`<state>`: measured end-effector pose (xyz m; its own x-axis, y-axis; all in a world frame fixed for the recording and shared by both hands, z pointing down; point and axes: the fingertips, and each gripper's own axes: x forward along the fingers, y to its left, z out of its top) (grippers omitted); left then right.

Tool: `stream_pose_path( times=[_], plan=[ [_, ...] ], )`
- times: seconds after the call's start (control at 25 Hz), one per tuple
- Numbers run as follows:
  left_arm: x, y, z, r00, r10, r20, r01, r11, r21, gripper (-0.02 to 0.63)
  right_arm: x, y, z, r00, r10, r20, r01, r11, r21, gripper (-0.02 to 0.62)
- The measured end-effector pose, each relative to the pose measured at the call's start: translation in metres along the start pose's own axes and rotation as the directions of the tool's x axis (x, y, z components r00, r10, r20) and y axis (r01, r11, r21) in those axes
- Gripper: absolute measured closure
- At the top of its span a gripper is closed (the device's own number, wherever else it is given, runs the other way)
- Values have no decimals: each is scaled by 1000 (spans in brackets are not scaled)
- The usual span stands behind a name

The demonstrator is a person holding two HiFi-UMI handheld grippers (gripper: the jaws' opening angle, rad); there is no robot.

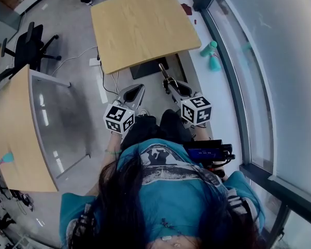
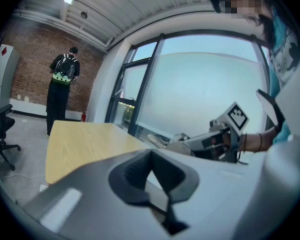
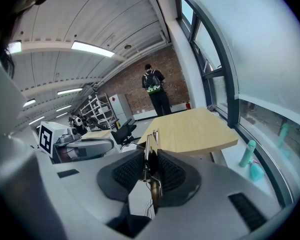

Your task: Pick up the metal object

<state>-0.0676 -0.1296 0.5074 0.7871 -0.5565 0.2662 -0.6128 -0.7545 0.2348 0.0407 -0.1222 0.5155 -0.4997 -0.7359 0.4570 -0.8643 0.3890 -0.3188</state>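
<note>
**Metal piece pinched in the right gripper, off the table**

I saw the metal piece as a thin, flat, silvery strip. It stood on edge between the dark ribbed pads of the right gripper, which were clamped onto it from both sides. Its upper end poked out past the jaw tips, and a duller, brassy part hung below the pads. From the head camera it read as a slim rod pointing out of that gripper toward the near edge of the wooden table, held in the air short of it.

The left gripper had its pads pressed together with nothing between them. I held it just beside the right one, both in front of my body.

A teal bottle stood on the ledge by the window, to the right of the table. A second wooden table and a black chair were off to the left. A person with a backpack stood beyond the table, by the brick wall.
</note>
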Motion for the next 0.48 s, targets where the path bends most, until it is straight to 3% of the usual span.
stream_pose_path(
  times=[0.2,0.48],
  plan=[
    [2,-46,3,998,53,29,-54,998,17,606,-38,-16,-15,999,48,2,-48,999,-5,506],
    [-7,-127,-8,984,150,99,-145,988,-58,606,-109,-16,-59,987,145,-63,-148,988,-46,506]
  ],
)
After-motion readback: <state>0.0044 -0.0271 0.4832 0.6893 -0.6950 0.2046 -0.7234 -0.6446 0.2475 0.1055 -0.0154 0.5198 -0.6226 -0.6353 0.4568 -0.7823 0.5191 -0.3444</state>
